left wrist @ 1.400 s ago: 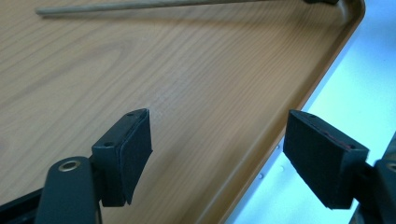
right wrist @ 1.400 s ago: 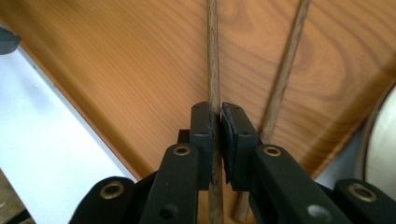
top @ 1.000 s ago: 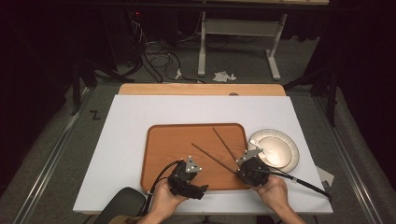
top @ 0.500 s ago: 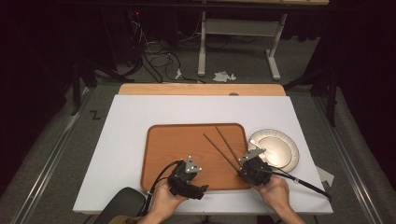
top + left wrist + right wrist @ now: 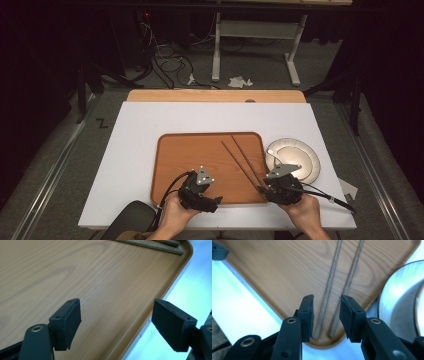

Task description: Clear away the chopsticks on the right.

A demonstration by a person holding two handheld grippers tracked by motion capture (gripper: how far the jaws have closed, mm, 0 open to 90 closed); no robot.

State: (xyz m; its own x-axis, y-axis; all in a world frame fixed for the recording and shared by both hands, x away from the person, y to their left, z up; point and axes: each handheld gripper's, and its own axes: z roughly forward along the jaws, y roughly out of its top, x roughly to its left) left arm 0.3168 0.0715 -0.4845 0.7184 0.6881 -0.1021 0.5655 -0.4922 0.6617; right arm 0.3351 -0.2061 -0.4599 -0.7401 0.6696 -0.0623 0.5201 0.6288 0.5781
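Observation:
Two wooden chopsticks [image 5: 245, 161] lie side by side, nearly parallel, on the right part of an orange-brown tray [image 5: 195, 155]. My right gripper [image 5: 261, 189] is at the tray's near right corner. In the right gripper view its jaws [image 5: 327, 312] have just been opening and stand apart on either side of the chopsticks' [image 5: 332, 277] near ends, pads clear of them. My left gripper [image 5: 217, 201] rests at the tray's near edge. Its jaws [image 5: 117, 320] stand wide open over bare tray [image 5: 75, 270] with nothing between them; the chopsticks' ends [image 5: 155, 246] lie at the far corner.
The tray sits on a white tabletop [image 5: 140, 150]. A round pale plate [image 5: 300, 157] lies just right of the tray, close to my right gripper, and its rim [image 5: 397, 302] fills the right gripper view's right side. A wooden strip [image 5: 215, 96] runs along the table's far edge.
The chopsticks, splayed apart a second ago, now lie close and parallel on the tray. My right gripper has let go of them and drawn back toward the near right corner. The left gripper stayed put.

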